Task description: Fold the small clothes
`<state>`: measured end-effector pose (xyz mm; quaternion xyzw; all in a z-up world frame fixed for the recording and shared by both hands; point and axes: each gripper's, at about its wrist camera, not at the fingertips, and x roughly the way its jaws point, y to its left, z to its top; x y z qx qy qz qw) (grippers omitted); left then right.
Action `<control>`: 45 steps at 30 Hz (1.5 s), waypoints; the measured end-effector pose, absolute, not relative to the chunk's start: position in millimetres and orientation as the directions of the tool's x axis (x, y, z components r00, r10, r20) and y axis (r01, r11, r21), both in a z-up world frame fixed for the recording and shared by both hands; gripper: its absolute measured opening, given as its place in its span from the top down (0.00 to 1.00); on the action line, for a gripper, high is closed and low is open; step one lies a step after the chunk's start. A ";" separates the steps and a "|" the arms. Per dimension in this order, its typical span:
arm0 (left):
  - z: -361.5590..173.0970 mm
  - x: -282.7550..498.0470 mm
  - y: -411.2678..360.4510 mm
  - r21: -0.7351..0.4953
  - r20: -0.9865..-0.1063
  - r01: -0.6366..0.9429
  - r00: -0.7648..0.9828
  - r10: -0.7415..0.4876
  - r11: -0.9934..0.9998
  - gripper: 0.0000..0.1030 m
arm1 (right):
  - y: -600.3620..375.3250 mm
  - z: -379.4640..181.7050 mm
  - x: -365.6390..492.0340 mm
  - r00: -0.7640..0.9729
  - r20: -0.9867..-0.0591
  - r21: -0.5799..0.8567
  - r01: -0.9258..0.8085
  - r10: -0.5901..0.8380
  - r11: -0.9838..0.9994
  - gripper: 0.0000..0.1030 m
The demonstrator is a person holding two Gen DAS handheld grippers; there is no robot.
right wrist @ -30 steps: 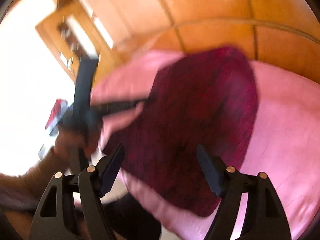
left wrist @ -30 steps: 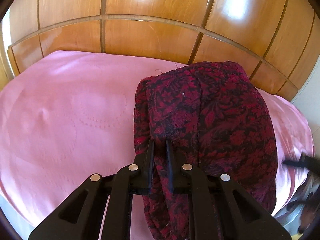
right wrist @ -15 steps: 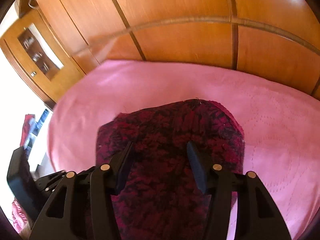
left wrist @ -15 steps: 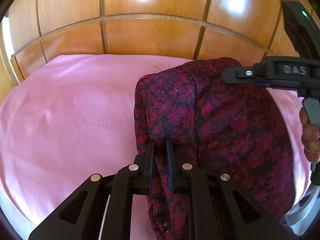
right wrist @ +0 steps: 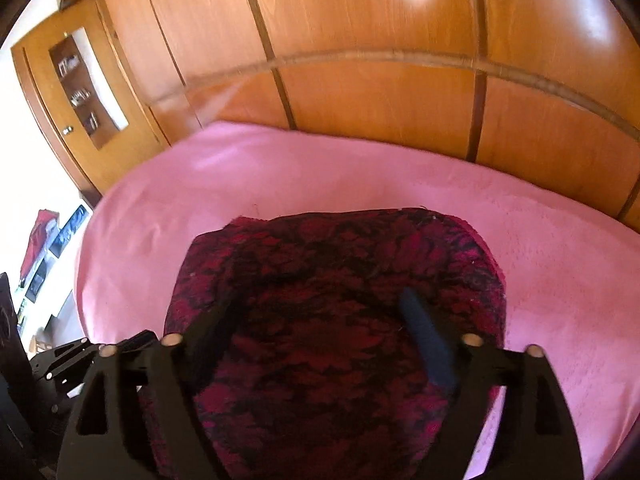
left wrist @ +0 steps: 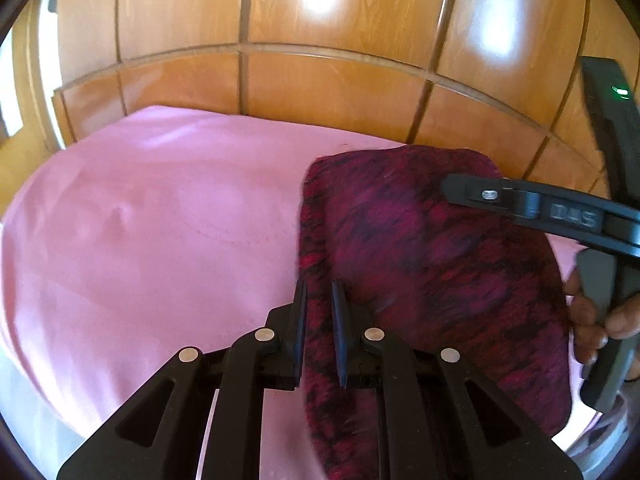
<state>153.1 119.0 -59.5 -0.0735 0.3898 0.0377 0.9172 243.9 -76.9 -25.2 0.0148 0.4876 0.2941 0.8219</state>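
A dark red and black floral garment (left wrist: 432, 248) lies folded on the pink bed cover (left wrist: 160, 232), toward its right side. My left gripper (left wrist: 319, 292) is shut on the garment's near left edge. My right gripper (right wrist: 320, 304) is open and hovers just above the garment (right wrist: 332, 280), its fingers spread over the cloth's middle. The right gripper also shows in the left wrist view (left wrist: 540, 208), over the garment's right side, held by a hand.
A glossy wooden panelled wall (left wrist: 320, 80) runs close behind the bed. A wooden cabinet with a glass door (right wrist: 80, 92) stands at the left. The bed's near edge drops off at the bottom of both views.
My right gripper swung in from the right side and came over the garment. My left gripper kept its hold on the edge and drew back slightly.
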 end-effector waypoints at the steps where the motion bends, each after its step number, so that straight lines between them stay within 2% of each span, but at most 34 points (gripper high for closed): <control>1: -59.5 149.1 119.5 -0.115 -0.721 -0.125 0.693 0.004 0.985 0.90 | -80.6 -23.0 239.3 0.371 -0.787 0.301 -0.467 0.493 0.831 0.13; 5: -58.6 147.5 120.0 -0.103 -0.726 -0.136 0.687 0.019 0.985 0.88 | -97.4 -11.9 224.9 0.403 -0.753 0.327 -0.457 0.520 0.827 0.10; 6: -58.8 147.3 119.8 -0.107 -0.728 -0.138 0.686 0.017 0.985 0.79 | -100.6 -10.0 222.2 0.408 -0.749 0.332 -0.451 0.522 0.828 0.09; 8: -58.0 146.4 122.5 -0.120 -0.726 -0.146 0.688 0.014 0.982 0.72 | -108.2 -8.2 216.3 0.417 -0.745 0.339 -0.435 0.520 0.834 0.09; 10: -55.5 142.3 126.3 -0.151 -0.719 -0.157 0.695 0.000 0.976 0.56 | -115.5 -9.7 211.8 0.421 -0.749 0.343 -0.415 0.512 0.843 0.09; 13: -50.3 139.1 128.5 -0.161 -0.702 -0.160 0.712 0.001 0.974 0.45 | -123.0 -14.4 209.2 0.424 -0.756 0.347 -0.387 0.499 0.854 0.08; 25: -42.7 139.2 122.4 -0.158 -0.693 -0.154 0.721 0.002 0.975 0.43 | -132.0 -29.5 200.4 0.416 -0.767 0.368 -0.338 0.488 0.866 0.03; 26: -41.1 138.0 122.8 -0.163 -0.687 -0.153 0.727 0.000 0.975 0.41 | -131.4 -30.5 200.1 0.415 -0.768 0.368 -0.336 0.487 0.867 0.03; 27: -39.1 136.7 123.0 -0.167 -0.678 -0.150 0.735 -0.002 0.974 0.31 | -130.6 -31.5 200.0 0.414 -0.769 0.368 -0.337 0.488 0.867 0.03; 28: -36.6 135.0 122.8 -0.170 -0.666 -0.150 0.746 -0.001 0.974 0.29 | -129.7 -32.2 199.3 0.415 -0.768 0.367 -0.338 0.488 0.866 0.02; 33: -36.3 139.1 114.9 -0.154 -0.664 -0.126 0.748 -0.008 0.980 0.29 | -126.9 -32.9 197.0 0.425 -0.769 0.348 -0.349 0.478 0.870 0.02; 39: -61.1 169.7 120.0 -0.130 -0.721 -0.117 0.693 -0.013 0.984 0.29 | -128.4 -32.2 194.9 0.419 -0.766 0.357 -0.354 0.488 0.864 0.02; 45: -87.0 174.7 137.6 -0.198 -0.738 -0.101 0.670 -0.081 0.975 0.29 | -159.4 -34.1 193.5 0.352 -0.725 0.497 -0.328 0.592 0.804 0.02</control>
